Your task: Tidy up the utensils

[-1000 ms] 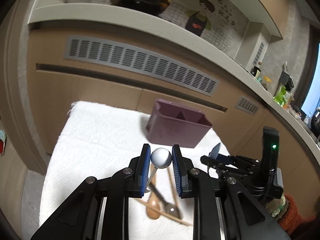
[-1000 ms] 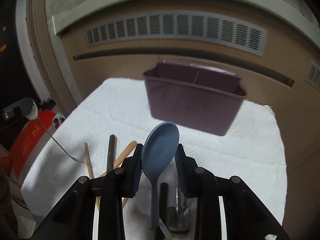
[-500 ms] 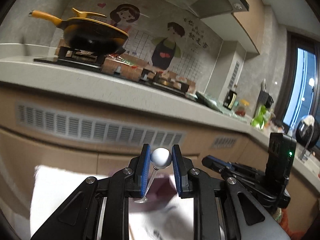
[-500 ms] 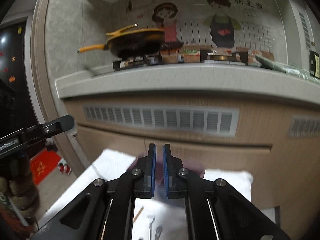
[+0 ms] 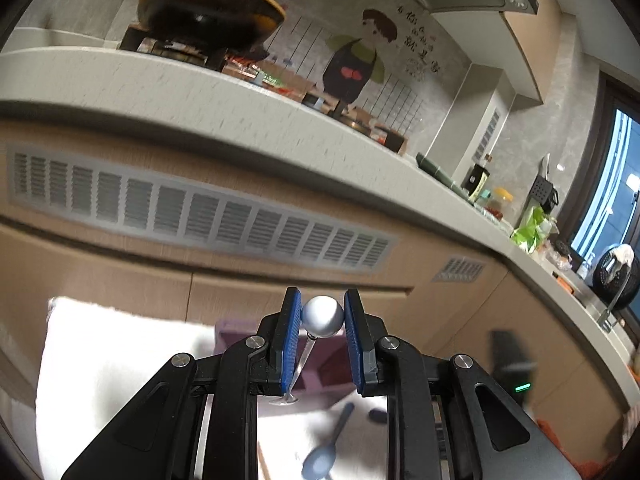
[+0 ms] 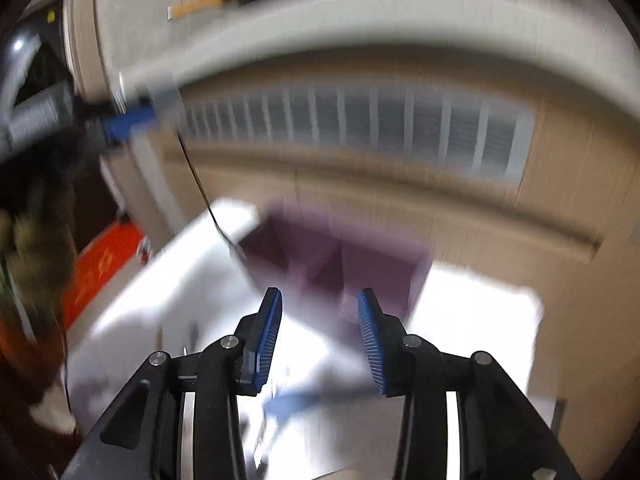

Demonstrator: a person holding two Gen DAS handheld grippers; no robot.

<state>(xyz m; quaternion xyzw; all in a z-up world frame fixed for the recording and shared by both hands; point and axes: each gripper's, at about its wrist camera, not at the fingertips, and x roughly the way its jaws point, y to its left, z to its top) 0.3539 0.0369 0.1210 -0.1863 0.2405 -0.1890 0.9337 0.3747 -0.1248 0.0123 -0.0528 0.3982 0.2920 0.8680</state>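
Between the blue-padded fingers of the left gripper (image 5: pixel 322 338), the silver round end of a thin metal utensil (image 5: pixel 322 316) is clamped, its slim stem hanging down towards the purple plastic divided utensil holder (image 5: pixel 320 356) just beyond. A second ago the right gripper (image 6: pixel 319 340) held a long blue plastic spoon (image 5: pixel 325 452); now its jaws stand apart and empty, and the spoon lies on the white cloth-covered table (image 5: pixel 104 360), short of the holder. That suggests the spoon was dropped or released outside the holder and will need picking up again. From the right wrist view, heavily blurred by motion, the metal utensil's dark stem appears to reach towards the holder's left rim. Behind stands a beige cabinet front with a grey vent grille (image 5: pixel 200 220); above it sits a yellow frying pan (image 5: pixel 208 8) on the stove. Nothing visibly blocks the holder's open top.
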